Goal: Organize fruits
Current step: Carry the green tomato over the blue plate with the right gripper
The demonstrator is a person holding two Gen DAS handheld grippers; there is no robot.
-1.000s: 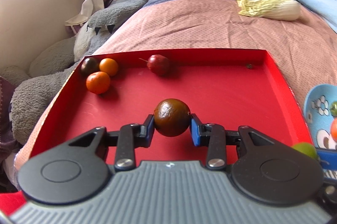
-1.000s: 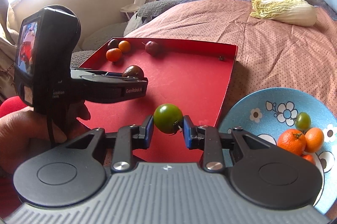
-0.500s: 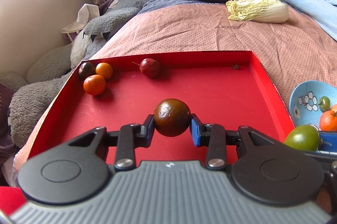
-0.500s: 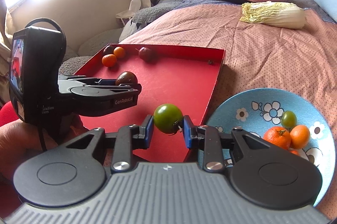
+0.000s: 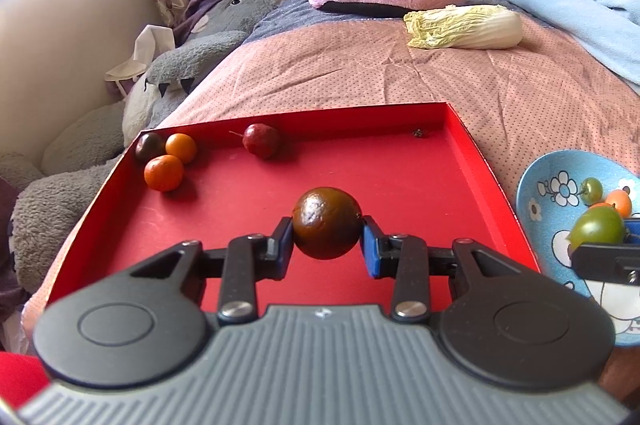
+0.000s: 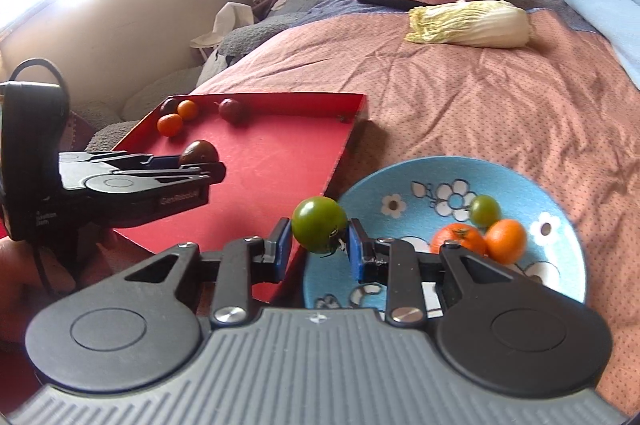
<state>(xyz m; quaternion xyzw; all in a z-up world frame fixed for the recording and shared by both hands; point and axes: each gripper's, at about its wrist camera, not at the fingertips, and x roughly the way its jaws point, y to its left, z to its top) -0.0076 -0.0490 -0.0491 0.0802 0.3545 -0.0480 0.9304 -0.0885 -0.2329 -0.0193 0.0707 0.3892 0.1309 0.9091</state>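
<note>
Left gripper (image 5: 326, 234) is clamped on a brown fruit (image 5: 326, 222) above the red tray (image 5: 472, 149) (four fruits sit along its far wall). Right gripper (image 6: 318, 235) pinches a green tomato (image 6: 319, 223) over the blue plate (image 6: 420, 181) rim — a release here could send it rolling onto the bedspread (image 6: 460, 97).
</note>
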